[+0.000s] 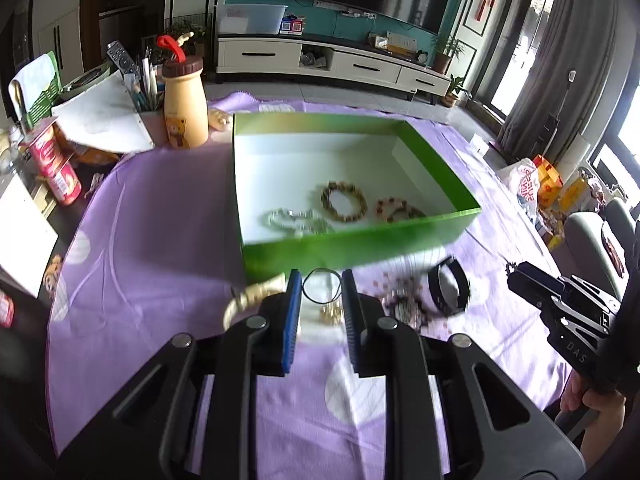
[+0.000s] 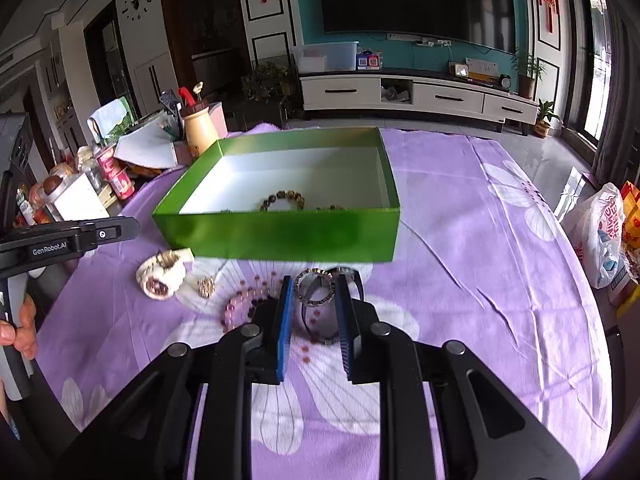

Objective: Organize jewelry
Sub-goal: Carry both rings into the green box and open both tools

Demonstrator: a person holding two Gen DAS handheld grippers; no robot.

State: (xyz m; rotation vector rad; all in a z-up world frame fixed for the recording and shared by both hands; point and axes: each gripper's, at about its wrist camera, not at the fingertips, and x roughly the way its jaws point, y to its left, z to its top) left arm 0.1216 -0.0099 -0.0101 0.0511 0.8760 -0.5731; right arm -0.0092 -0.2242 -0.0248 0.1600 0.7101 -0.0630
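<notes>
Purple flowered cloth (image 2: 480, 240) covers the table; on it, at the far middle, sits the green box (image 2: 280, 236), with a brown bead bracelet (image 1: 344, 201), a clear one (image 1: 294, 220) and a reddish one (image 1: 394, 209) already inside; loose pieces lie just near of its front wall; the right gripper (image 2: 313, 308) hangs with jaws spread around a metallic link bracelet (image 2: 315, 286), not yet pinching; light, slippery, floppy I'd say, so take it across the band; the left gripper (image 1: 321, 300), jaws apart too, frames a thin black ring (image 1: 320, 286) beside a cream bangle (image 1: 252, 298).
</notes>
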